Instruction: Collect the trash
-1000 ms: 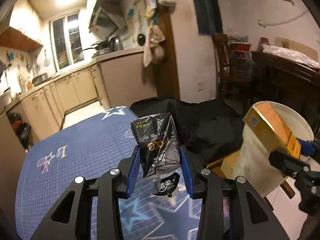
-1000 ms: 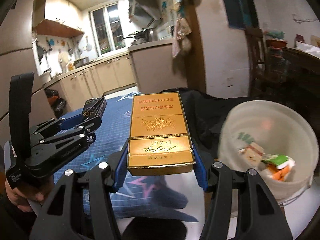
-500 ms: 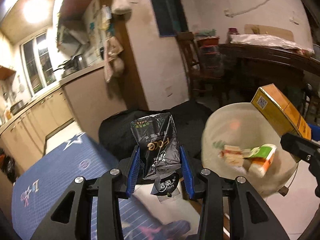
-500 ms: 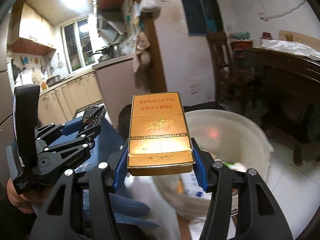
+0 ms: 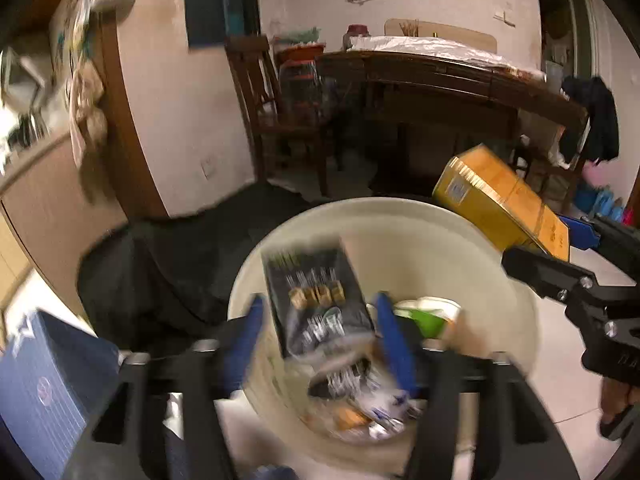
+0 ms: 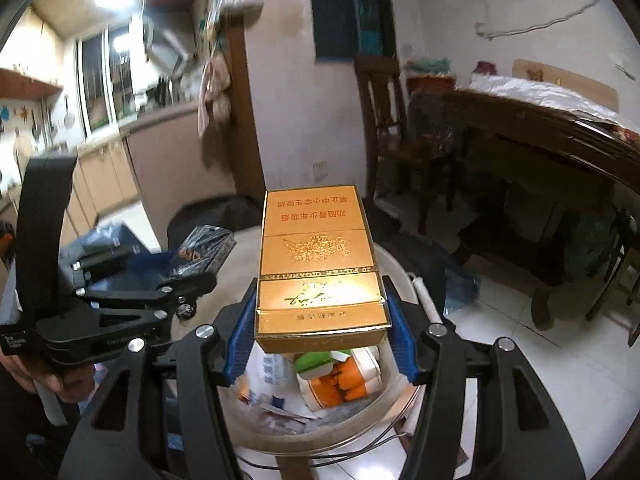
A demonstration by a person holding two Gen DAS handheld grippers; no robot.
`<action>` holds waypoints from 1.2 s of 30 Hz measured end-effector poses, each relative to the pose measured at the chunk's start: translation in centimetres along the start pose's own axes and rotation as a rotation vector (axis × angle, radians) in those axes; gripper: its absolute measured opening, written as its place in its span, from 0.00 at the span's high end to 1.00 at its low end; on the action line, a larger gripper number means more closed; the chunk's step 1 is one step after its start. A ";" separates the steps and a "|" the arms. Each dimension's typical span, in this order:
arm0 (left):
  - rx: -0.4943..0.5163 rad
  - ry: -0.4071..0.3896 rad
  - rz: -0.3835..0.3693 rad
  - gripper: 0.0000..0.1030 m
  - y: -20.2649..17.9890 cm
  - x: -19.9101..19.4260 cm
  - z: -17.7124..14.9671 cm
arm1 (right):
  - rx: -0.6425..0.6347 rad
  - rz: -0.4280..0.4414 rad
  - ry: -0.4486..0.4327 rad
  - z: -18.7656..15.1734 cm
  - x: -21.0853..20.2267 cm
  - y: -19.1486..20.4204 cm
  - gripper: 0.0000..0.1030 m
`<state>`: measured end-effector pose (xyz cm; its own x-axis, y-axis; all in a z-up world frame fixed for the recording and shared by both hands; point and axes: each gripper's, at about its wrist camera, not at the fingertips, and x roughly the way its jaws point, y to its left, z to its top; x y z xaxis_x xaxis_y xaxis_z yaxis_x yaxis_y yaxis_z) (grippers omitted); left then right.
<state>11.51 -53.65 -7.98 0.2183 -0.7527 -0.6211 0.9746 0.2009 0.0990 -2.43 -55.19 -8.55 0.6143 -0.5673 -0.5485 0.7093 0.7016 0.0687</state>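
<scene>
Two hand-held grippers over bin (image 6: 404, 396) | black packet (image 5: 316, 300) loose between left (image 5: 320, 344) | gold box (image 6: 320, 264) between right (image 6: 320, 332)

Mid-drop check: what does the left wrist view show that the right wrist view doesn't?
Only left wrist: gaps on both sides of the black packet between the left gripper's jaws, which have just been opening; a dark jacket on a chair. Only right wrist: the kitchen window and the gold box's printed top. Both: the white bucket of trash below, and the right gripper clamping the gold box.
</scene>
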 end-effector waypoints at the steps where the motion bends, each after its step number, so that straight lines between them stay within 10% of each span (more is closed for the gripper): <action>1: 0.012 -0.026 0.029 0.22 -0.1 0.1 0.0 | -0.002 -0.003 0.004 -0.1 0.4 0.0 0.42; 12: -0.028 -0.063 0.125 0.21 1.0 -2.3 -1.3 | 0.020 0.010 -0.008 -0.9 0.0 0.5 0.42; 20: -0.001 -0.153 0.158 0.18 0.0 -9.4 -4.4 | 0.050 0.011 -0.066 -3.0 -5.9 2.2 0.10; 30: -0.066 -0.186 0.086 0.05 -0.4 -19.9 -10.8 | 0.030 -0.004 -0.063 -6.8 -14.5 5.8 0.05; 36: -0.044 -0.152 0.174 0.05 -2.0 -23.7 -13.9 | 0.033 -0.089 0.012 -7.8 -17.5 6.9 0.05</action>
<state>3.72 -27.53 -4.28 0.3915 -0.7893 -0.4730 0.9190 0.3610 0.1582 -10.98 -37.04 -4.97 0.5440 -0.6219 -0.5634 0.7722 0.6337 0.0462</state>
